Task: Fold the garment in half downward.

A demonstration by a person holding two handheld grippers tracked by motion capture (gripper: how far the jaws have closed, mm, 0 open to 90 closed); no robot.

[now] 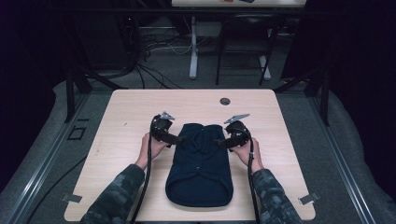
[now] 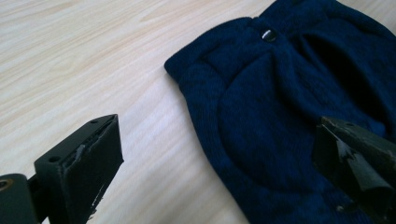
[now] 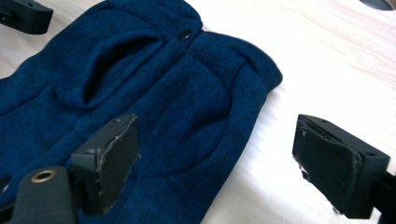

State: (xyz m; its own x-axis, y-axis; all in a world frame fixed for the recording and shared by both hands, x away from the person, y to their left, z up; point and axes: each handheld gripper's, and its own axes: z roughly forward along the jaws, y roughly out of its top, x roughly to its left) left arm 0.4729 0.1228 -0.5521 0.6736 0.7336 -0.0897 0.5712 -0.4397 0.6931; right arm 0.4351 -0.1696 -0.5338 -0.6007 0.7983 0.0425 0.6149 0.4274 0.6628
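On the pale wooden desk (image 1: 121,116) a dark navy knitted garment (image 1: 200,163), a small buttoned sweater by the look of its ribbed knit and placket, lies flat near the middle, its rounded hem toward the person and its collar end toward the far edge. Left of the garment, the person's left hand (image 1: 152,147) brings the left hand-held gripper (image 1: 173,138) to the garment's upper left edge; in the left gripper view its jaws stand wide apart and hold nothing, one jaw over bare wood just left of the garment and the other over the knit, so the garment's side edge (image 2: 201,116) lies between them. Whether either pad touches the cloth is hard to tell from that angle. A small dark button (image 2: 269,35) sits on the placket close to the collar, and beside it the fabric folds into a shadowed opening. Right of the garment, the right hand (image 1: 246,156) holds the right hand-held gripper (image 1: 223,143) at the upper right edge, mirroring the left; in the right gripper view its jaws are likewise spread wide and empty, one above the knit and one above the wood just right of the garment. Both camouflage-patterned sleeves (image 1: 116,196) flank the garment's lower half, and a round grommet hole (image 1: 225,101) marks the desk beyond the collar.
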